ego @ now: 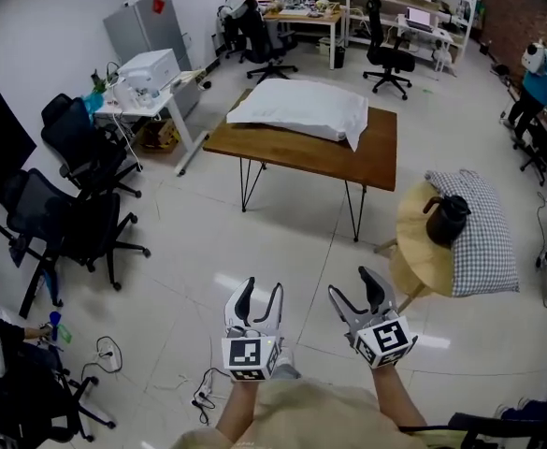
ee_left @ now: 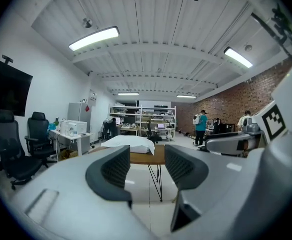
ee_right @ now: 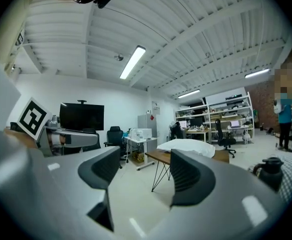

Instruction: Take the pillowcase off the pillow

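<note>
A rectangular wooden table (ego: 376, 162) on thin black legs stands out on the pale floor, well ahead of the person. The pillow (ego: 301, 108) lies flat across its far half, in its white pillowcase, with one corner drooping toward the table's near edge. To the left, black office chairs (ego: 81, 218) are grouped near a white desk that carries a printer (ego: 150, 67). To the right, a checked cushion (ego: 488, 237) leans against a small round wooden side table (ego: 413, 251). On that table sits a black vessel (ego: 446, 218), probably a kettle or a jug, though it is too small to tell. Low in the head view, the left gripper (ego: 259, 296) and the right gripper (ego: 357, 290) are held side by side over bare floor, far from the pillow. The left gripper's jaws stand moderately apart, and only the distant table and floor show through the gap. The right gripper's jaws stand a little wider, with nothing between them.
</note>
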The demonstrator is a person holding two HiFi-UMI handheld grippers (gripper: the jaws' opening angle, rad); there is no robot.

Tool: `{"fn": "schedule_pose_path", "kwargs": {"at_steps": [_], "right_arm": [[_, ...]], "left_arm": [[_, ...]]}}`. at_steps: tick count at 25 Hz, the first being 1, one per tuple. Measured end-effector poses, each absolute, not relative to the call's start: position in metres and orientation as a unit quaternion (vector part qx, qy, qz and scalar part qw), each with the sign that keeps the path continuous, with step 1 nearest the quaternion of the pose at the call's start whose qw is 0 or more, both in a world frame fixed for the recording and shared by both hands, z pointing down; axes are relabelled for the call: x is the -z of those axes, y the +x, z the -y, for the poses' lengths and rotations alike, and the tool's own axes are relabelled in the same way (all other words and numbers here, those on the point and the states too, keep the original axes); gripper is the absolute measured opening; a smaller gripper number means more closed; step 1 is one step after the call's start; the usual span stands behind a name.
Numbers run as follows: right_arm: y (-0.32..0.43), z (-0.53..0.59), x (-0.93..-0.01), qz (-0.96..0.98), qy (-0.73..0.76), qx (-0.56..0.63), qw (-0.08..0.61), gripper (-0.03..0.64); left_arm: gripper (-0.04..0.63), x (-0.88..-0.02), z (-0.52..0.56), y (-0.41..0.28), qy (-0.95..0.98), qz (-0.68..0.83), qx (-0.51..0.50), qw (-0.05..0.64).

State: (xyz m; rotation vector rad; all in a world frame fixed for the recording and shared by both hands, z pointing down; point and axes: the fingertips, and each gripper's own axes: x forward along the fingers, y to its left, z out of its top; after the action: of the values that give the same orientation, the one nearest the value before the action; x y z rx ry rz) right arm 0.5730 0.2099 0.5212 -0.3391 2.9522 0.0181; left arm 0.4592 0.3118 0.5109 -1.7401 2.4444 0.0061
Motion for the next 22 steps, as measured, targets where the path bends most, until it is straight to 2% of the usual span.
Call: {"fn": "schedule_pose_path", "kwargs": {"at_steps": [7,12,16,22], "right_arm": [[0.46,-0.194,-0.514,-0.989,-0.12,-0.016,0.086,0.302],[0.384,-0.197,-0.519,-0.99,-0.112,-0.037,0.079,0.301],[0.346,-0.181,-0.55,-0.991,-0.112,-0.028,0.066,0.302],[0.293,-0.136,-0.545,-0.994,-0.097,-0.006,0.055,0.301]], "left_arm": [[0.219,-0.495,-0.299,0.349,-0.577,-0.811,-0.012,0.094],[0.219,-0.513,-0.294,0.262,-0.563,-0.822,-0.033,0.081],[0.219,-0.54,-0.277,0.233,-0.574,-0.815,-0.041,0.069],[0.219,-0.539,-0.235,0.186,-0.568,-0.821,-0.036,0.058]]}}
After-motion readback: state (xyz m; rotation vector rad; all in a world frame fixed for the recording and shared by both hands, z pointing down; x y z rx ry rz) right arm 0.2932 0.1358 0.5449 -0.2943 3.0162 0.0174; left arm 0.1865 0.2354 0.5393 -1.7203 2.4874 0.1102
